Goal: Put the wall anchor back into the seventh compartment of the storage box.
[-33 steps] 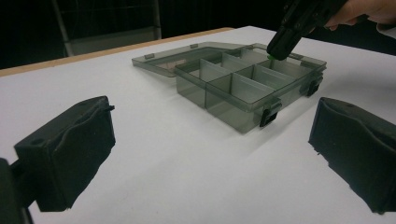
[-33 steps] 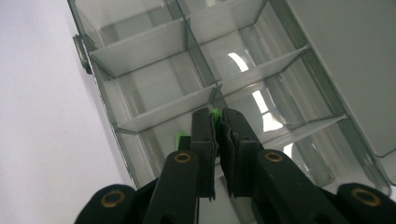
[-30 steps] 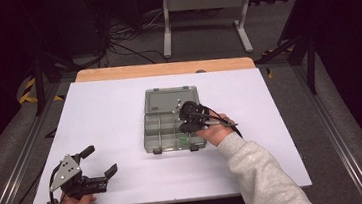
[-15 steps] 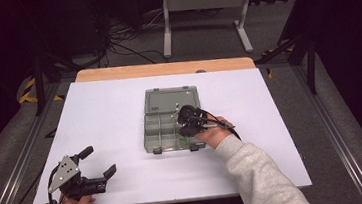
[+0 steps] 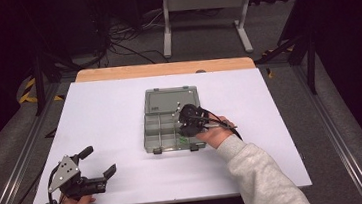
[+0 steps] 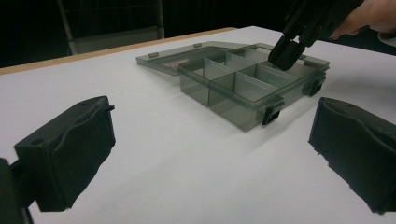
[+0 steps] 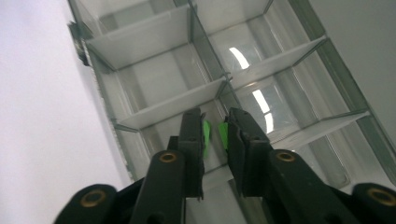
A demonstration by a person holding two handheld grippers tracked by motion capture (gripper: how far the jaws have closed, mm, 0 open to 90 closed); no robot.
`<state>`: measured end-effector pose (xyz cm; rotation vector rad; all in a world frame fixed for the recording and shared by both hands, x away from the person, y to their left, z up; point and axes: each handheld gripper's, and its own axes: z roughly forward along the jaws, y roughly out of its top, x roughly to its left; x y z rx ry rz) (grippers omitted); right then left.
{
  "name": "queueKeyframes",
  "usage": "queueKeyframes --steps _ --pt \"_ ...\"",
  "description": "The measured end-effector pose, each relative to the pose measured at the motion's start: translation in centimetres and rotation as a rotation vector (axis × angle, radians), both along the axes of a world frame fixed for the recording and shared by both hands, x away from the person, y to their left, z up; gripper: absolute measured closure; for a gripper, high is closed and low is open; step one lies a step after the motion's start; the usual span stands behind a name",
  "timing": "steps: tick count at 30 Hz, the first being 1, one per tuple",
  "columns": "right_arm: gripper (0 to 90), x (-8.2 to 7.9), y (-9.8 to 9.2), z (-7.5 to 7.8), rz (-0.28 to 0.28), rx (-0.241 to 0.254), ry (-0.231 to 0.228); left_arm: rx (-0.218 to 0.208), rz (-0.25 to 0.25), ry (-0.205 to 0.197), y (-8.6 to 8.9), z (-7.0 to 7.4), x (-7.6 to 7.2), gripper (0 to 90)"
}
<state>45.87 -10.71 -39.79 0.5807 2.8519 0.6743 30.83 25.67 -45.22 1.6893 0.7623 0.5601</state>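
Green, small and flat, the piece (image 7: 214, 134) lies in a compartment near the latch edge of the smoky clear plastic organizer box (image 5: 164, 128), which sits open at the middle of the white desk (image 5: 105, 114), lid laid back. The right gripper (image 7: 215, 140) points down into that compartment; its fingers (image 7: 192, 140) have just been opening a little, and the green piece shows in the narrow gap between them, seemingly no longer pinched. To finish this well, I would part the fingers a touch more, then lift straight up so neither pad drags the piece over the divider. The left gripper (image 5: 97, 163) rests wide open and empty near the desk's front left corner, well apart.
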Motion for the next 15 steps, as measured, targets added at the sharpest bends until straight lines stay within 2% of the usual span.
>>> queueKeyframes --steps 2,8,12,15 --pt "70.2 -0.2 -0.2 0.4 -0.002 0.014 -0.008 -0.001 0.0 -0.001 0.0 0.0 0.0 0.7" --pt "48.5 -0.9 -1.2 1.8 -0.02 0.084 -0.062 -0.001 0.0 0.0 0.0 0.0 0.0 0.7" --pt "37.8 -1.9 -2.2 2.7 -0.022 0.174 -0.095 -0.012 0.004 -0.005 -0.1 0.1 0.0 0.7" --pt "31.1 -2.6 -2.9 3.0 -0.014 0.229 -0.135 0.001 -0.004 0.001 -0.2 0.1 0.2 0.7"
